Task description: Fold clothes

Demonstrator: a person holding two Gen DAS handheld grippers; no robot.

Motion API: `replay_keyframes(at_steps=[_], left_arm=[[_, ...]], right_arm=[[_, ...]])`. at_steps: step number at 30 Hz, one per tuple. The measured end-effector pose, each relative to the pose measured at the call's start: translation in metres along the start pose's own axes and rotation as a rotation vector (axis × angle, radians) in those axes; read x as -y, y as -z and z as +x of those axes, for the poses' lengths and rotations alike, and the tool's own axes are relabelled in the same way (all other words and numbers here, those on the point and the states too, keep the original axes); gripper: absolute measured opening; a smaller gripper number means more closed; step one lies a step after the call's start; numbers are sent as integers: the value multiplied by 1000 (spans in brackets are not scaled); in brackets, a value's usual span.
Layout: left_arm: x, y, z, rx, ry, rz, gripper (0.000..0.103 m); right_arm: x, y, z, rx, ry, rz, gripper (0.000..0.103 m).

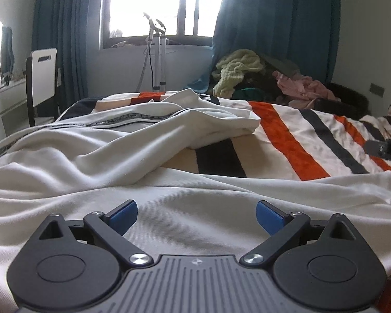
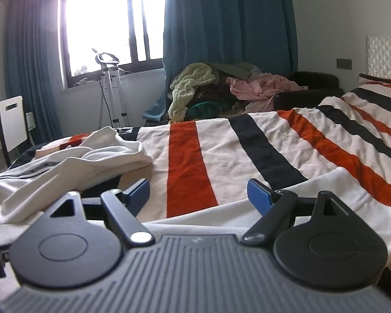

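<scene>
Two grippers hover spread wide, holding nothing: left gripper (image 1: pixel 196 217) over the white garment (image 1: pixel 96 154) rumpled across the striped bedspread (image 1: pixel 294 140), right gripper (image 2: pixel 198 197) nearer its hem. Soft, light, limp cloth; pinch at the hem corners.

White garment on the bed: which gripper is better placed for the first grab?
Probably left. The left gripper is open directly over the white garment, cloth between its fingers. The right gripper is open too, but faces mostly the striped blanket beyond the garment's edge.
</scene>
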State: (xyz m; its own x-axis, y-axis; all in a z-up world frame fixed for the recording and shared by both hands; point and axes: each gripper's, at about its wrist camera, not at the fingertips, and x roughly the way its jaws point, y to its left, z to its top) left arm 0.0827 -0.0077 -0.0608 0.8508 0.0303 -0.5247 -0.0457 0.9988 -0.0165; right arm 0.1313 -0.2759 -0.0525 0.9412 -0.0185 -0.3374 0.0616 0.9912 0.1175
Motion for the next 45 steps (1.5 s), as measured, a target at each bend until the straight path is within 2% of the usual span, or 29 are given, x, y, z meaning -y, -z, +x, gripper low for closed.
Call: replay_keyframes(at_steps=[5, 10, 16, 20, 24, 29, 32, 34, 38, 41, 45], left_arm=[[3, 1, 4, -9, 2, 22, 99], [15, 7, 27, -101, 20, 81, 98], [37, 11, 49, -96, 7, 197, 98], [53, 7, 67, -72, 1, 262, 98], [72, -6, 100, -38, -24, 329, 101], [95, -38, 151, 37, -127, 365, 101], [102, -62, 186, 63, -170, 330, 101], [111, -78, 213, 75, -185, 349, 101], [129, -101, 264, 49, -197, 388, 101], [140, -117, 296, 59, -190, 392, 102], [157, -131, 342, 15, -195, 409, 101]], right_arm=[[3, -1, -3, 7, 6, 12, 84], [7, -1, -3, -7, 11, 29, 84], [14, 2, 6, -34, 28, 62, 84], [17, 6, 14, -36, 71, 48, 83], [21, 14, 27, -55, 132, 21, 83], [30, 17, 36, -67, 193, 49, 83], [20, 18, 36, -16, 209, -21, 83], [11, 19, 36, 29, 187, -63, 83], [4, 18, 52, 61, 159, -64, 83], [8, 19, 73, 46, 188, -48, 83], [6, 22, 86, 64, 203, -75, 83]])
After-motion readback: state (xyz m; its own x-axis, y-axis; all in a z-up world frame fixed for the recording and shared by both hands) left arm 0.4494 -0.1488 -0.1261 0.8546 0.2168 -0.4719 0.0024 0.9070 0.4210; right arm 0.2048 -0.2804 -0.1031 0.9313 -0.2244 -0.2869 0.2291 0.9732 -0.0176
